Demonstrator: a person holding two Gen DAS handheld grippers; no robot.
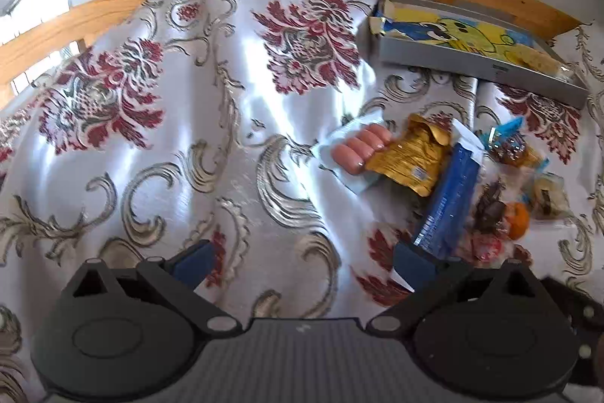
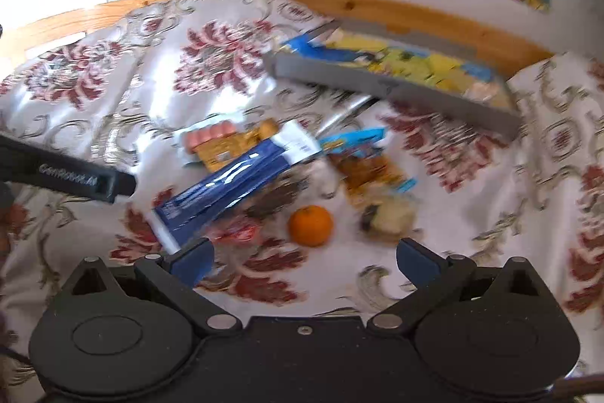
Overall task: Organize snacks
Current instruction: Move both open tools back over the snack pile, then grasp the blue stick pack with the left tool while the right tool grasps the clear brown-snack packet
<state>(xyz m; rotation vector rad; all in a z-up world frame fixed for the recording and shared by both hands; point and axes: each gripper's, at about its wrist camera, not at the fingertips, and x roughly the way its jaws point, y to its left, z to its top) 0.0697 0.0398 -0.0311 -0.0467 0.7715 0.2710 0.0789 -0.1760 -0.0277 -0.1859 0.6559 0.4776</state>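
Both claws stood released, jaws wide apart and grasping nothing. The left claw hovered over bare floral bedspread, with the snack pile off to its right: a sausage pack overlapped by a gold pouch, and a long blue wrapper whose near end reached that claw's right finger. The right claw hung just short of the pile, an orange lying ahead between its fingers, the blue wrapper's end by its left finger. A grey tray sat beyond the snacks near the wooden bed rail. Open cloth stretched to the left.
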